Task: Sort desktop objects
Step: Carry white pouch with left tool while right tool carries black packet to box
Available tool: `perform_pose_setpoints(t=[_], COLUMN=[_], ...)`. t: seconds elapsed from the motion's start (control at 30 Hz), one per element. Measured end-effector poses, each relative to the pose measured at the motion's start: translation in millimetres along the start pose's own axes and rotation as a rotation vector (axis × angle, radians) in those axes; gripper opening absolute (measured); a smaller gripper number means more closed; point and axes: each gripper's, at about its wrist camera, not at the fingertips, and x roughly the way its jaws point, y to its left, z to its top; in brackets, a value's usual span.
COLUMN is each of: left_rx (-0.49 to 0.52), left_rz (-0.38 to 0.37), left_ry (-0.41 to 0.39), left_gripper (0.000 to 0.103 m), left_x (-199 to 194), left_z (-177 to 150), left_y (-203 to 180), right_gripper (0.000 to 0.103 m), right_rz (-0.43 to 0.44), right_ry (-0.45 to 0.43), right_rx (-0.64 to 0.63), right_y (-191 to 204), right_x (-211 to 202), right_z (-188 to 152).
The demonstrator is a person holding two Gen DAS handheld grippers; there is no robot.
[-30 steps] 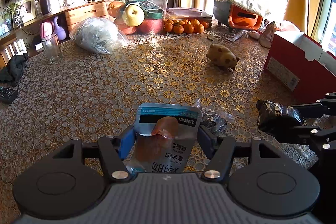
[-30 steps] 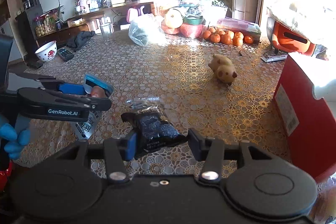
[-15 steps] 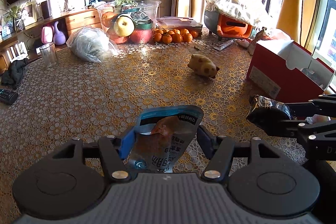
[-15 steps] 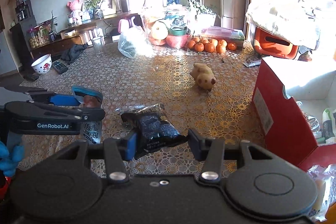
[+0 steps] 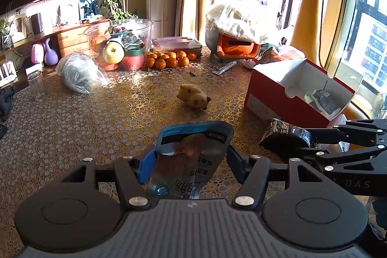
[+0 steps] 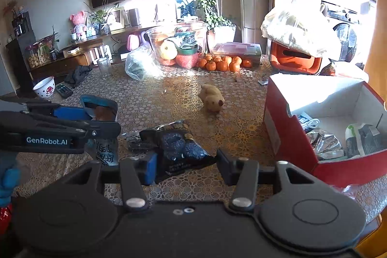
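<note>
My left gripper (image 5: 189,165) is shut on a blue-topped snack pouch (image 5: 191,156) and holds it above the table; the pouch also shows in the right wrist view (image 6: 102,113). My right gripper (image 6: 185,162) is shut on a black snack packet (image 6: 180,146), also seen in the left wrist view (image 5: 285,137). An open red box (image 6: 295,137) with white inside stands to the right and holds several packets (image 6: 324,142). In the left wrist view the box (image 5: 271,98) is ahead right.
A tan toy pig (image 6: 212,98) lies mid-table. At the back stand a clear fruit bowl (image 6: 179,45), mandarins (image 6: 220,63), a plastic bag (image 6: 139,63), a glass (image 6: 104,67) and an orange appliance under plastic (image 6: 295,57). A crumpled clear wrapper (image 6: 133,139) lies on the table.
Both grippers have risen and swung right with their packets. The red box has come closer, and its inside shows now.
</note>
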Motion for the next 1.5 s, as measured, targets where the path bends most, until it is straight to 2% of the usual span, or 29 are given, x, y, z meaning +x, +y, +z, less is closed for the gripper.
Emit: perform_pose_setpoints(t=[0.43,0.67,1.07,1.5], left_rx=[0.060,0.100,0.157,0.182], left_rz=[-0.089,-0.126,-0.175,-0.209], left_ry=[-0.043,-0.063,-0.049,-0.019], left_gripper=[0.063,0.063,0.063,0.063], left_x=[-0.6,6.1,26.1,53.7], left_z=[33.2,52.0,81.6,111.3], left_y=[-62.3,-99.5,-155.6,-186.5], right_gripper=[0.049,0.049,0.049,0.049], right_rz=[-0.105,-0.228,-0.377,-0.424], right_ry=[-0.045,-0.068,-0.054,-0.092], right_rx=[0.020,0.060,0.142,0.180], right_y=[-41.6,-71.0,-120.7,-169.9], right_x=[-38.9,-53.4,-62.2,-71.5], right_z=[8.7,14.2,22.5,46.7])
